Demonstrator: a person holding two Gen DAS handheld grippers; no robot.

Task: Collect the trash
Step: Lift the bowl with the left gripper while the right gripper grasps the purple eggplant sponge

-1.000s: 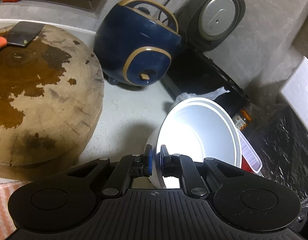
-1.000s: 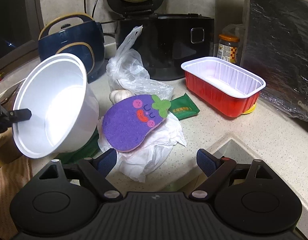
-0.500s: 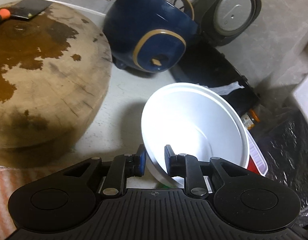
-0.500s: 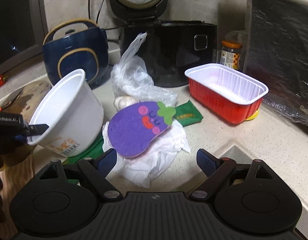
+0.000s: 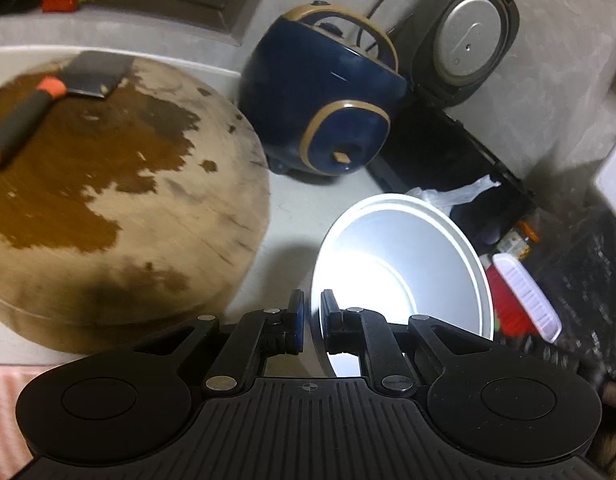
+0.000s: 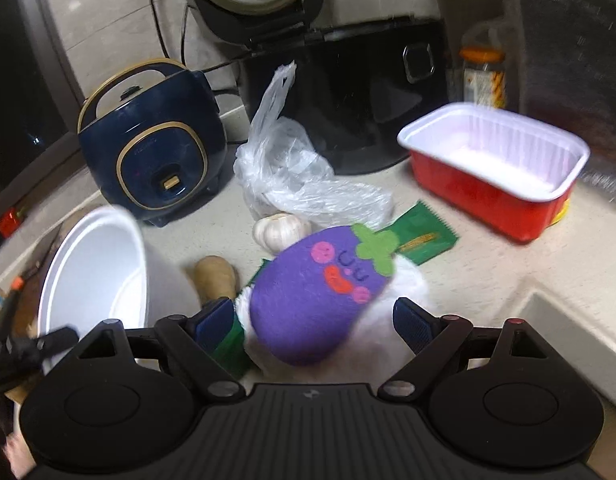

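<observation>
We note the left gripper (image 5: 311, 322) pinched on the near rim of the white bowl (image 5: 403, 276), held tilted beside the chopping block (image 5: 120, 216); right gripper (image 6: 313, 322) spread wide, holding nothing, the purple eggplant sponge (image 6: 315, 300) between its fingers; no writing legible.

The bowl's (image 5: 403, 280) near rim is hidden behind the left hand-held gripper (image 5: 311, 322); its base is out of sight. In the right wrist view the bowl (image 6: 96, 276) is smeared by motion blur, and the left hand-held gripper (image 6: 48, 344) at its rim is a dark streak cut by the left edge. The tissue (image 6: 411, 284) is mostly covered by the sponge (image 6: 308, 304). The jar's (image 6: 483, 76) label is too blurred to read. The sink (image 6: 579, 336) runs off the right edge. The knife (image 5: 40, 104) handle is cut by the left edge.
</observation>
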